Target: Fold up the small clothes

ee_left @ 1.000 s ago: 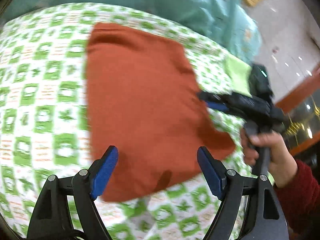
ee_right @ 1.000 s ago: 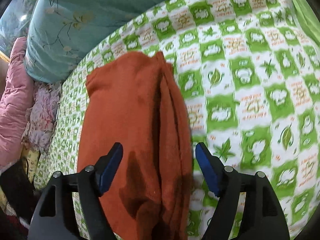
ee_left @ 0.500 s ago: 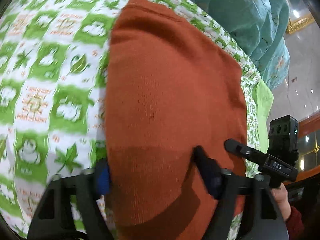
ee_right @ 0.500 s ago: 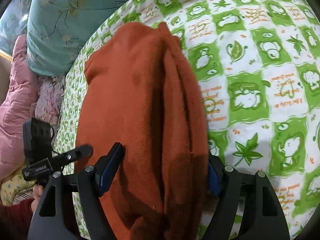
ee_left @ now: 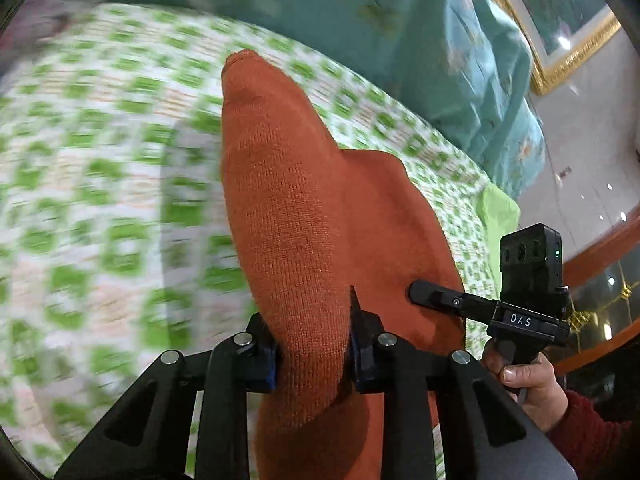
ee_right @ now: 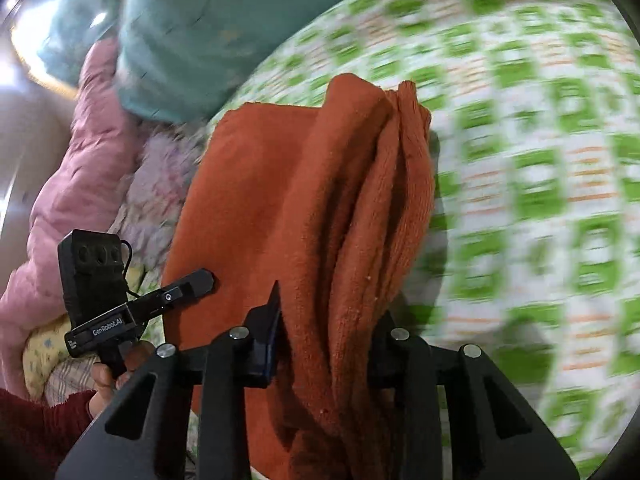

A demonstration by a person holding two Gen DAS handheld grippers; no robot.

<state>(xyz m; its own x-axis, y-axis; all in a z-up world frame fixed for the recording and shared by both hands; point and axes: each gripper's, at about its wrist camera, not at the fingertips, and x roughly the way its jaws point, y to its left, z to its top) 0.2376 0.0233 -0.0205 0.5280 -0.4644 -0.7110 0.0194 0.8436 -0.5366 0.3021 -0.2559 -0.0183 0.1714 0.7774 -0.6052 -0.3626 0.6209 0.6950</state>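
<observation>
Rust-orange knit garment (ee_left: pixel 304 216), small and already doubled into layers, bunched on the green-and-white patterned bedsheet (ee_left: pixel 100 200), near end gathered up off it. Long axis running straight ahead from both sets of fingers toward the teal quilt (ee_left: pixel 400 40) at the far side; far end seems still down on the sheet. Left gripper (ee_left: pixel 312 348) astride one gathered ridge, right gripper (ee_right: pixel 324 344) astride the neighbouring pleated bundle, side by side along the same near edge, neither clearly nearer. Both jaws just closing, now narrowed to a small gap, blue pads pressed into the knit from either side, cloth bulging above each pinch. Held at two points, then. Likely next: carrying the near edge forward over the far one, which depends on both grips staying level along that axis.
</observation>
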